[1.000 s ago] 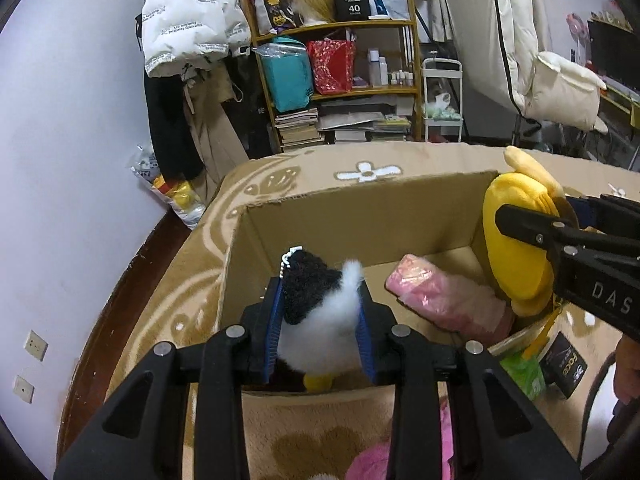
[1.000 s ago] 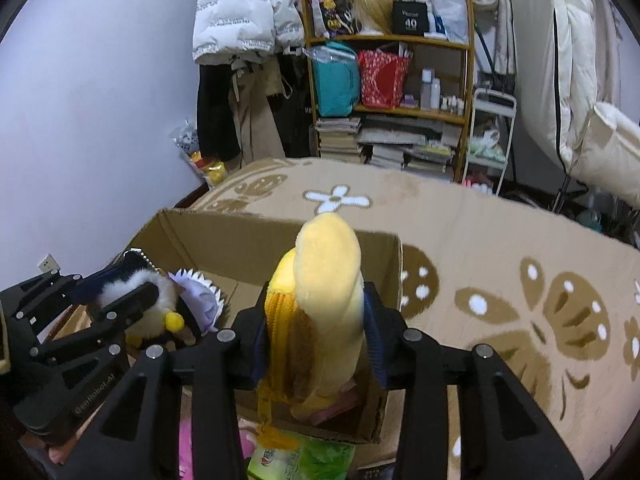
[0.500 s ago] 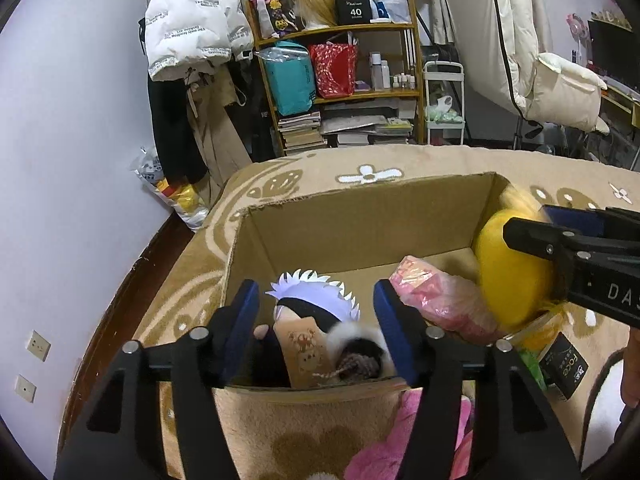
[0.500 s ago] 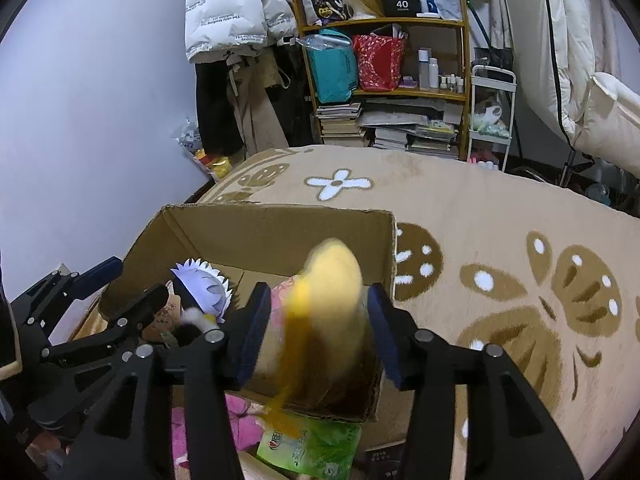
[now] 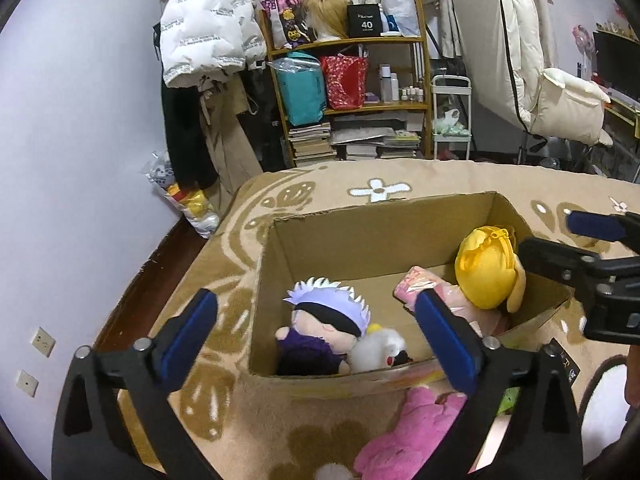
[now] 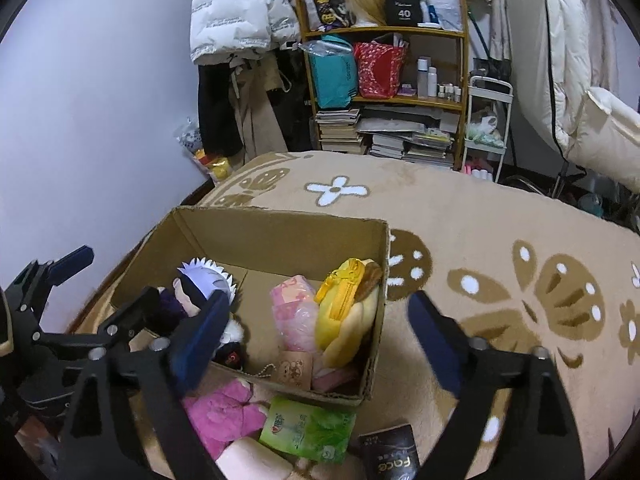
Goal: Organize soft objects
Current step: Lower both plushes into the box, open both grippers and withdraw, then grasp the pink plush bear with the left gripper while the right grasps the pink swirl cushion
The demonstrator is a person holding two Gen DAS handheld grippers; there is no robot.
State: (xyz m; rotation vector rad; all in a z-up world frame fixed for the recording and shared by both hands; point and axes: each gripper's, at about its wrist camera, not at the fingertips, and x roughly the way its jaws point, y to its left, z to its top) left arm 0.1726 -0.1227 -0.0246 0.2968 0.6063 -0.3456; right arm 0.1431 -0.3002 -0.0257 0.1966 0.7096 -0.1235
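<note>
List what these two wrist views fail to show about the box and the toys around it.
- Left wrist view: the pink plush outside the cardboard box is partly covered by the open left gripper.
- Left wrist view: the small black-and-white plush is partly hidden behind the box's near wall.
- Right wrist view: the black packet is cut by the bottom edge; the open right gripper covers the box's near left corner.

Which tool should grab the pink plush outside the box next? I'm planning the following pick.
Left, probably. The pink plush lies on the blanket against the cardboard box's near wall, just below the open left tool. The right tool, also open, sits further toward the box's right corner.
</note>
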